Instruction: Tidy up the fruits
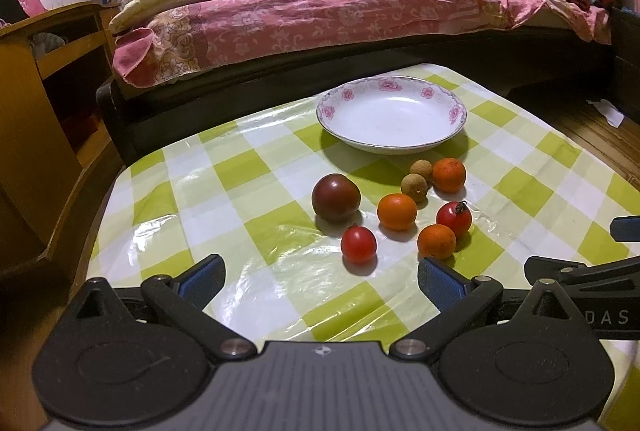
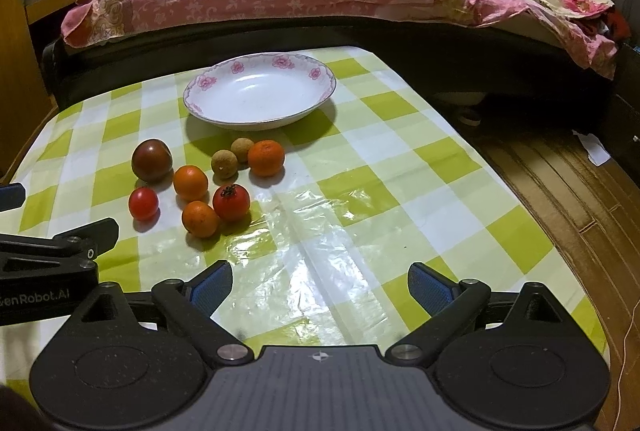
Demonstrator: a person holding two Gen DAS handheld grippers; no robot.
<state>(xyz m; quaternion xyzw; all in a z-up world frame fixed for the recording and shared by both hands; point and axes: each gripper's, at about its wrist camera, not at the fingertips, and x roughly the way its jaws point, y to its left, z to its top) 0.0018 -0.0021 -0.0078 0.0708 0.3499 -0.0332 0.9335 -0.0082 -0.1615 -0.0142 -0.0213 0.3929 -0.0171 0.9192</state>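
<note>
A: The bed [image 1: 340, 3] is filling the back of the room, and in front of it the tabletop [image 1: 224, 191] in its green-checked cloth is carrying everything that matters. The white dish [image 1: 392, 115] with pink flowers on its rim is sitting at the far side, with nothing in it.

B: And the fruit?

A: It is all lying loose on the cloth, just this side of the dish. The dark plum [image 1: 336, 197] is the biggest, on the left of the cluster. Then three small oranges: the far orange [image 1: 449, 174], the middle orange [image 1: 397, 211], and the near orange [image 1: 436, 241]. The stemmed tomato [image 1: 454, 218] is touching that near orange, and the small tomato [image 1: 358, 244] is sitting apart, nearest the front. Two brown longans [image 1: 416, 180] are huddling together beside the far orange.

B: Which tool is closer?

A: The left gripper [image 1: 320, 277], I'd say. Its fingers are spread wide and holding nothing, and the small tomato is lying straight ahead, just beyond the gap between them. The right gripper [image 2: 320, 285] is also gaping and empty, but the whole cluster is lying ahead and well to its left. The fruits are round, so I'm judging no long axis to line up with.
</note>
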